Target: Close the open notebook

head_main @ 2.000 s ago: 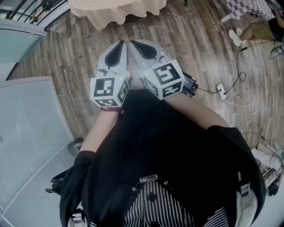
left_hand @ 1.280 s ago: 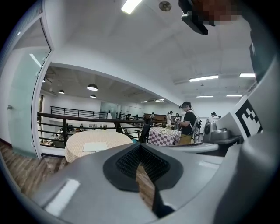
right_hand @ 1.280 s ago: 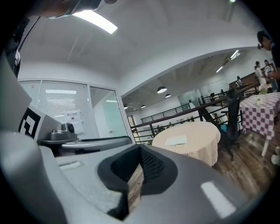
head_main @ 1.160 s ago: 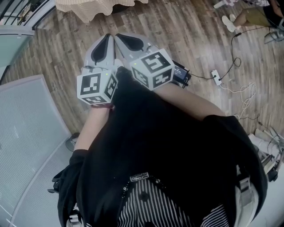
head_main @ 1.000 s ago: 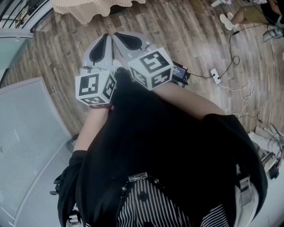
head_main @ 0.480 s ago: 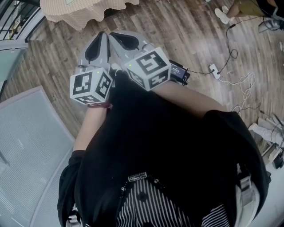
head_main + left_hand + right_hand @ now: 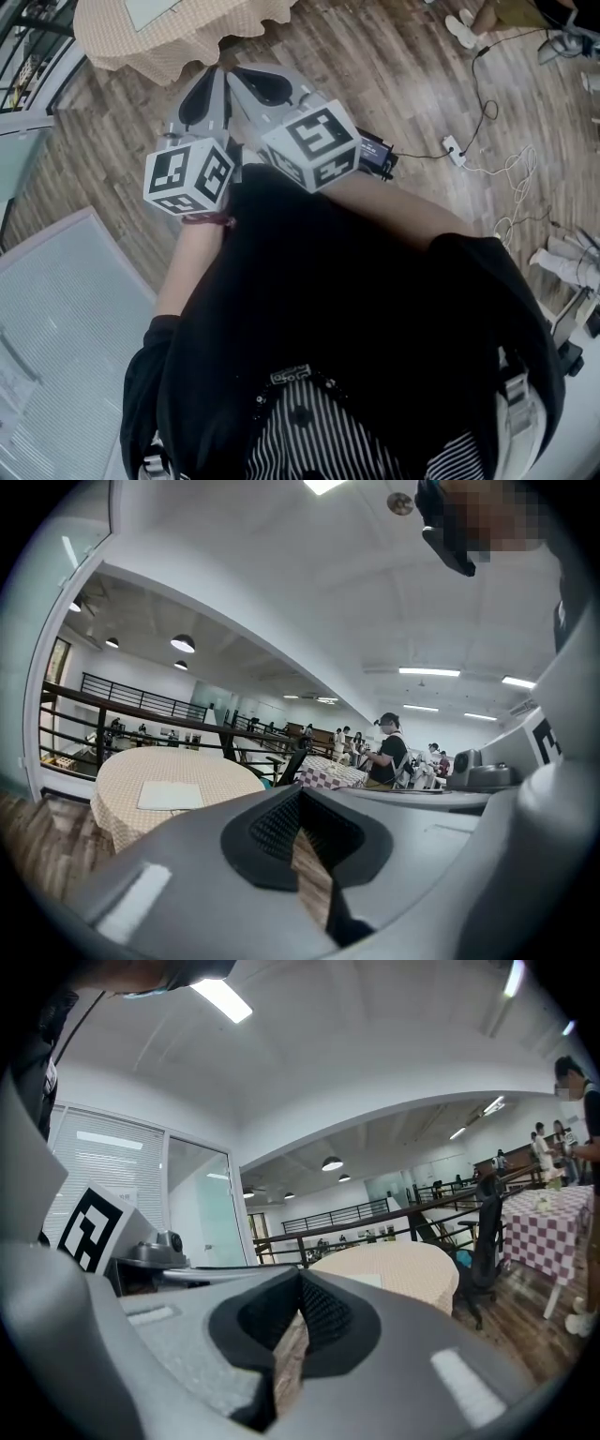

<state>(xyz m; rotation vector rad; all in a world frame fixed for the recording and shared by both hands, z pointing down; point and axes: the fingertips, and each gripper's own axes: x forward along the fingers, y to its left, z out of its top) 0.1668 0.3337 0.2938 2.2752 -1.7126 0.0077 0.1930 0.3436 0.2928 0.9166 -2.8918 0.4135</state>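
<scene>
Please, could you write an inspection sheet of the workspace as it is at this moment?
surface: round table with a beige checked cloth, ahead of the person.
job's things: flat white thing on that table, perhaps the notebook; too far to tell whether it is open.
clutter: nothing seen.
grippers: left gripper and right gripper side by side before the chest, jaws together, empty.
cables: power strip and white cords on the floor at the right.
surroundings: wooden floor, railing, second checked table, people far off.
</scene>
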